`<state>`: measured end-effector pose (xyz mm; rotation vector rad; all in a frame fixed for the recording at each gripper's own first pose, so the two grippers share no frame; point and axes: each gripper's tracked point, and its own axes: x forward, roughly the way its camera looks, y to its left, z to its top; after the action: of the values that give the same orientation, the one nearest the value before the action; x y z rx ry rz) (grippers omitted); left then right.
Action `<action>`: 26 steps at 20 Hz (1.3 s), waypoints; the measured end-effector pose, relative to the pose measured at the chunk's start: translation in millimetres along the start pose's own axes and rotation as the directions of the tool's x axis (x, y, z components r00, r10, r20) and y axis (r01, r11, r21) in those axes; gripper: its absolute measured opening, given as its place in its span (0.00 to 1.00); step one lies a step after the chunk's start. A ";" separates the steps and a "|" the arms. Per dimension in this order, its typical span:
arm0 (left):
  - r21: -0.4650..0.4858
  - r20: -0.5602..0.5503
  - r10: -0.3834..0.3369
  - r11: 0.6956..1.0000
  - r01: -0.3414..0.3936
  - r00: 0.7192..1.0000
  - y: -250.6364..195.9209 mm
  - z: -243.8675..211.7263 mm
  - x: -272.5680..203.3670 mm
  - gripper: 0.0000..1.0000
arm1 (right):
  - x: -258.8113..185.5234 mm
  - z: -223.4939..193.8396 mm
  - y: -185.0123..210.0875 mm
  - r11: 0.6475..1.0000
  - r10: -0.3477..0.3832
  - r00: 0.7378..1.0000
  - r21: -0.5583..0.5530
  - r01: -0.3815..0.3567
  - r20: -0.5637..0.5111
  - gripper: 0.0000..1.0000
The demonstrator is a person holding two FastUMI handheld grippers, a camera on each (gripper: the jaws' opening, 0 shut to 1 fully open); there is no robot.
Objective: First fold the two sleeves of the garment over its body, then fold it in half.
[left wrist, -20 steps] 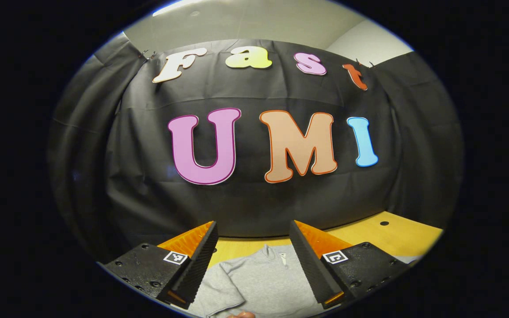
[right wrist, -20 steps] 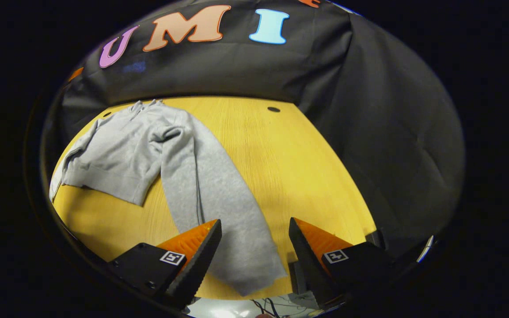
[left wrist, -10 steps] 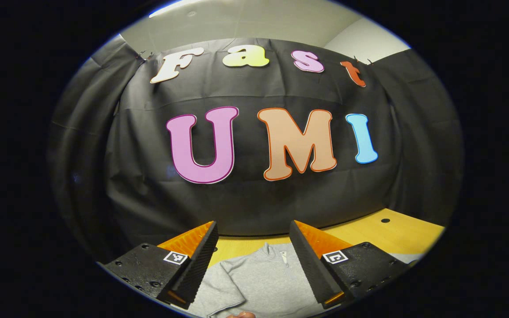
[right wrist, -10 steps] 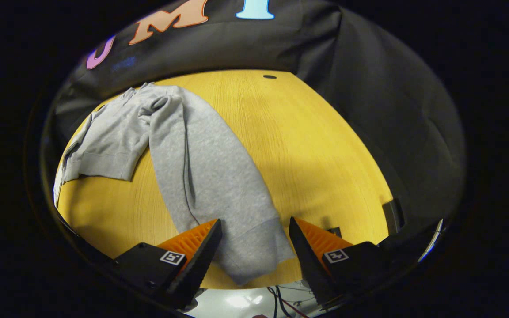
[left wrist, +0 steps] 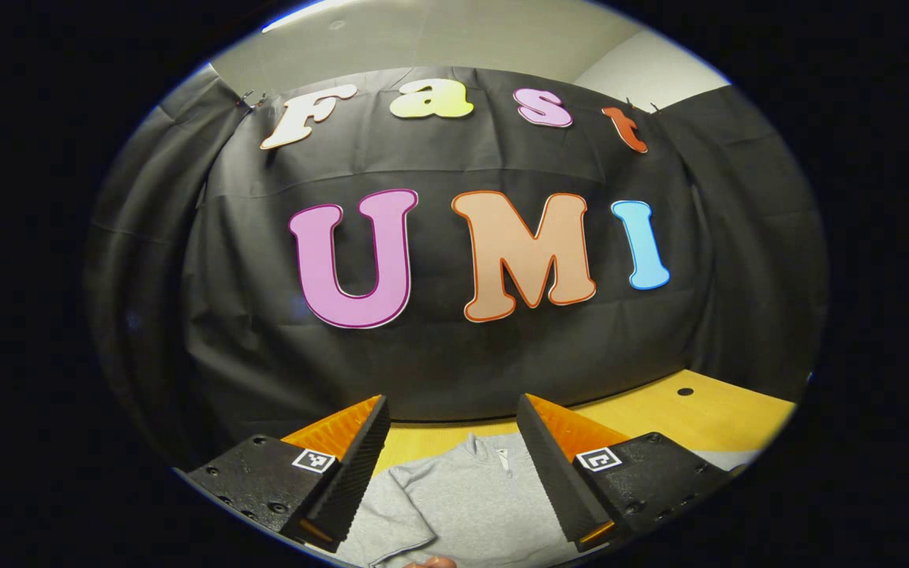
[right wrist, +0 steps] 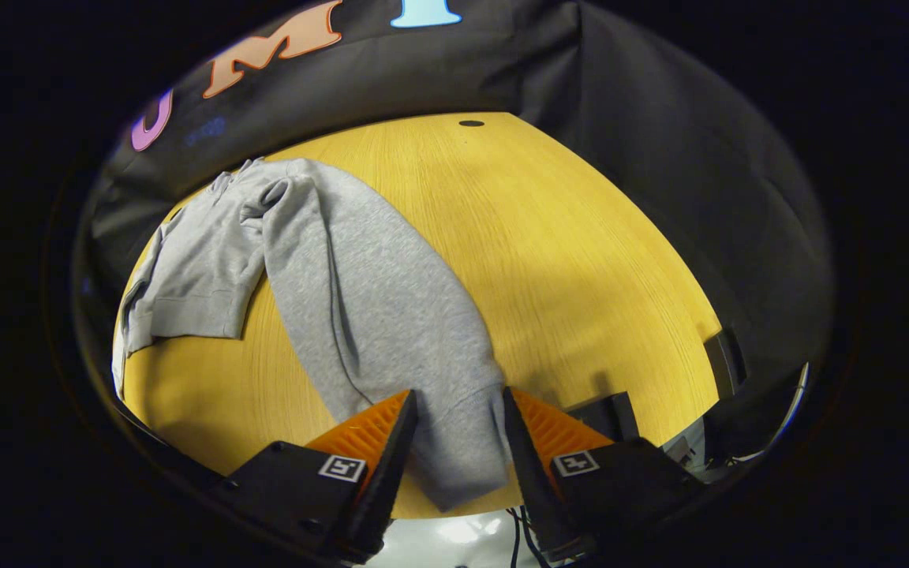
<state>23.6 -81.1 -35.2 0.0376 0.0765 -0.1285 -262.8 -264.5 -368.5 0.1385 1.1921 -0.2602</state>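
Note:
A grey sweatshirt point(right wrist: 202, 260) lies on the yellow wooden table point(right wrist: 581, 260). Its long sleeve point(right wrist: 375, 308) runs toward me, and the cuff point(right wrist: 462, 450) rests at the table's near edge. My right gripper point(right wrist: 458, 394) is low over that cuff, open, with a finger on each side of the cloth. In the left gripper view the sweatshirt's collar and chest point(left wrist: 470, 489) lie below the left gripper point(left wrist: 451, 398). That gripper is open, holds nothing and is raised, facing the booth wall.
The table has a small round hole point(right wrist: 470, 123) near its far edge. Two dark blocks point(right wrist: 604, 410) point(right wrist: 723, 359) sit at the near right edge, with cables point(right wrist: 518, 528) below. A fingertip point(left wrist: 431, 562) shows at the bottom of the left gripper view.
My right gripper has dropped and moved forward onto the sleeve's cuff, and its fingers have narrowed around it. The left gripper has barely shifted.

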 end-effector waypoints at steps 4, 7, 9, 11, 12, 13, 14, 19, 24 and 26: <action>0.010 0.009 -0.003 1.000 0.003 1.000 -0.8 2.9 0.3 0.94 | -1.8 3.0 13.0 0.999 0.021 1.000 -0.024 -0.021 -0.015 0.31; 0.013 0.005 0.005 1.000 -0.005 1.000 3.4 2.6 -0.5 0.94 | -0.4 3.4 15.3 1.000 -0.001 1.000 -0.014 0.001 -0.003 0.12; 0.019 0.006 0.014 1.000 -0.014 1.000 8.1 2.8 -1.6 0.94 | -0.2 3.7 16.3 1.000 -0.006 1.000 0.015 0.006 -0.007 0.12; 0.026 0.015 0.015 1.000 -0.016 1.000 10.1 6.1 -3.5 0.94 | -0.3 9.6 17.4 0.998 -0.002 1.000 0.069 0.003 -0.012 0.12; 0.032 0.022 0.018 0.999 -0.019 1.000 11.2 7.8 -3.8 0.94 | -0.7 17.4 19.0 0.996 0.005 1.000 0.088 -0.005 0.000 0.07; 0.038 0.026 0.020 0.999 -0.021 0.999 12.8 10.2 -4.8 0.94 | -2.6 26.5 21.4 0.995 0.011 1.000 0.100 -0.014 0.022 0.12; 0.042 0.029 0.022 0.999 -0.023 0.999 13.6 10.3 -4.7 0.94 | -4.7 38.0 22.2 0.994 0.012 0.999 0.103 -0.017 0.047 0.12; 0.045 0.030 0.037 0.998 -0.038 0.999 20.6 11.4 -7.6 0.94 | -17.4 90.5 36.9 0.990 0.045 0.987 0.125 -0.065 0.153 0.07; 0.043 0.038 0.073 0.996 -0.075 0.997 36.4 12.2 -12.6 0.94 | -36.0 146.6 60.3 0.984 0.096 0.964 0.124 -0.130 0.248 0.11; 0.041 0.039 0.091 0.995 -0.093 0.995 44.8 12.5 -15.1 0.94 | -42.0 166.6 72.6 0.978 0.123 0.954 0.132 -0.164 0.274 0.12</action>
<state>15.3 -35.3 -20.1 0.0815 0.0347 -0.0385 -107.9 -229.8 -270.7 0.3148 0.8903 -0.2340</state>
